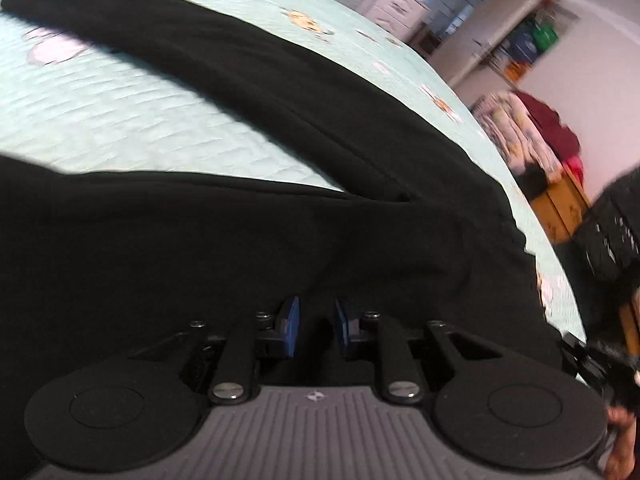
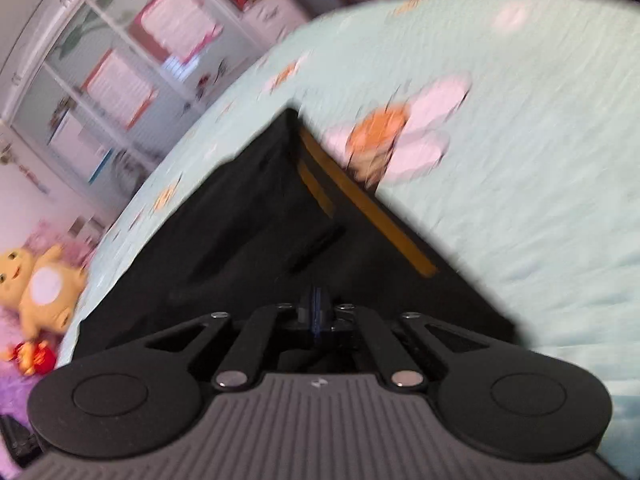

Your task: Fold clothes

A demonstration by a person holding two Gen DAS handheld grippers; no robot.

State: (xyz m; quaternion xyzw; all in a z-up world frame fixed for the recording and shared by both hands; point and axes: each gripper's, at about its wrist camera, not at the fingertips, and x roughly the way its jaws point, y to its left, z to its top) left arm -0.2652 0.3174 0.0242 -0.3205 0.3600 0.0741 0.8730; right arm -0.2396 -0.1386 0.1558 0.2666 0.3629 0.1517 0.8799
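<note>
Black trousers (image 1: 240,80) lie spread on a mint bedspread (image 1: 100,120), one leg running to the far left. My left gripper (image 1: 316,320) hovers over the wide dark part. Its blue pads (image 1: 290,320) stand apart, and only black cloth shows in the gap. In the right wrist view the same black garment (image 2: 248,220) forms a triangle with an orange stripe (image 2: 360,200) along its right edge. My right gripper (image 2: 316,312) has its pads pressed together at the near end of that cloth, which runs up to them.
The patterned bedspread (image 2: 520,160) fills the right side. White shelves (image 2: 120,80) and a yellow plush toy (image 2: 40,280) lie beyond the bed's left edge. A clothes pile (image 1: 532,132) on wooden furniture (image 1: 560,208) stands past the far edge. A hand (image 1: 624,436) shows at the lower right.
</note>
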